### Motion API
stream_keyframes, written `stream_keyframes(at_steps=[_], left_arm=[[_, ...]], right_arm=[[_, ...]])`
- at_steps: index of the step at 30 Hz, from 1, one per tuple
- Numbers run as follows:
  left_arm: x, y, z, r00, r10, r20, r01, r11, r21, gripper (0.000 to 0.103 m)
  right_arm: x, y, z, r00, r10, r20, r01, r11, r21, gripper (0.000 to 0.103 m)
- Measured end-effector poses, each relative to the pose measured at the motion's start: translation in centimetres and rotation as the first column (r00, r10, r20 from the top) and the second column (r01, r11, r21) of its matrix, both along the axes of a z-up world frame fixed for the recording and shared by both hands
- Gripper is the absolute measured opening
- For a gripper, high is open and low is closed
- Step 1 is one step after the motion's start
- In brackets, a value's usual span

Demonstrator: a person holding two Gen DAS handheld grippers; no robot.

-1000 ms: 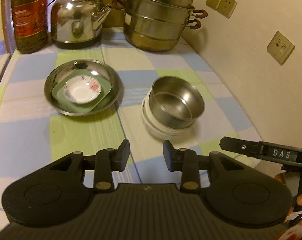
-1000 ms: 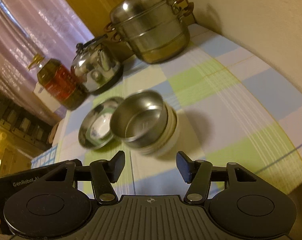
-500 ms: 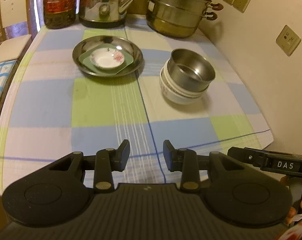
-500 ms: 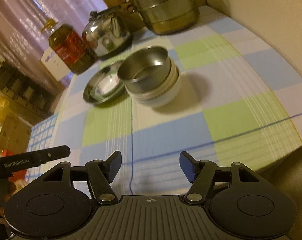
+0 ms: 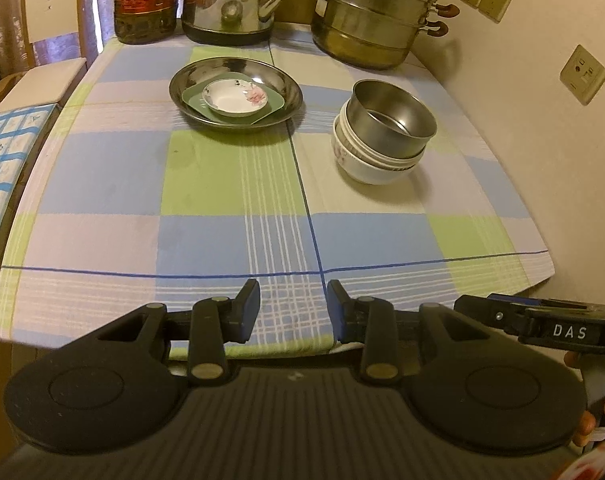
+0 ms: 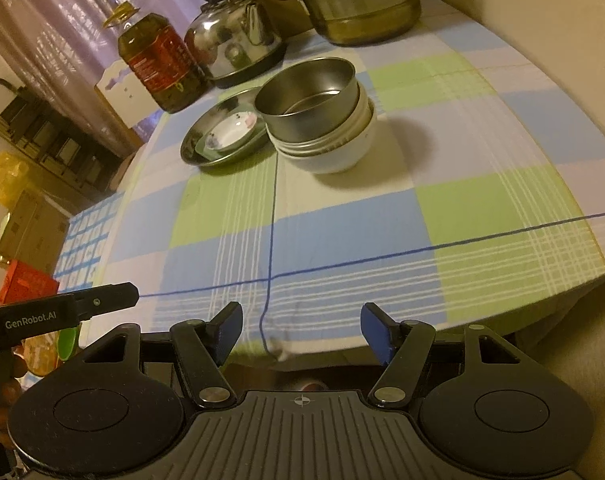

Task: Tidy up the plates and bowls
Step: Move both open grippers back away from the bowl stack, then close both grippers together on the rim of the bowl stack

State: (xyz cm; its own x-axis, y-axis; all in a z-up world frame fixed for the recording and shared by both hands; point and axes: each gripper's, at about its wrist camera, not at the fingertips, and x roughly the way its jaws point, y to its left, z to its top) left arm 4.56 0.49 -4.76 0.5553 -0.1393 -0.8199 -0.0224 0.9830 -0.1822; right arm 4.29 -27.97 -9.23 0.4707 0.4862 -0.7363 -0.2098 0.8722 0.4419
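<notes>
distance from the dishes has grown: both empty, parted grippers, left gripper (image 5: 293, 307) and right gripper (image 6: 301, 332), are drawn back to the table edge. plates (image 5: 236, 98) and bowls (image 5: 384, 136) sit stacked; sorting seems finished.

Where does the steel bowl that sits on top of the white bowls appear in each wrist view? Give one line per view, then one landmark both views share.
Left wrist view: the steel bowl is right of centre, in the upper half.
Right wrist view: the steel bowl is at centre, in the upper part.
Shared landmark: the kettle behind it.
</notes>
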Motion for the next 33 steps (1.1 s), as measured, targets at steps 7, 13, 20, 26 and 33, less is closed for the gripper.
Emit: stream_keyframes(at_steps=[7,13,20,26,33], left_arm=[[-0.8,-0.2,0.3,1.0,0.027,0.005,-0.027,1.0,0.008,0.032],[-1.2,-0.5,0.5,0.999,0.039,0.01,-0.039,0.999,0.02,0.032],[-0.9,-0.8,0.7,0.999,0.034,0.012,-0.034,0.999,0.03,0.032],[0.5,-1.0,0.8,1.0,0.011,0.023,-0.012,0.999,0.042,0.032],[4.2,-0.9,1.1,0.995,-0.043,0.09,0.038,0.998,0.056,0.032]], right_arm=[[-0.4,-0.4,0.1,1.0,0.018,0.004,-0.018,1.0,0.006,0.066],[-0.6,-1.0,0.0,1.0,0.023,0.003,-0.023,1.0,0.014,0.066],[-0.4,-1.6,0.0,1.0,0.008,0.0,-0.008,1.0,0.024,0.066],[0.5,-2.2,-0.1,1.0,-0.027,-0.003,0.027,0.999,0.026,0.066],[2.7,-2.9,0.6,0.992,-0.11,0.055,0.11,0.994,0.001,0.065]])
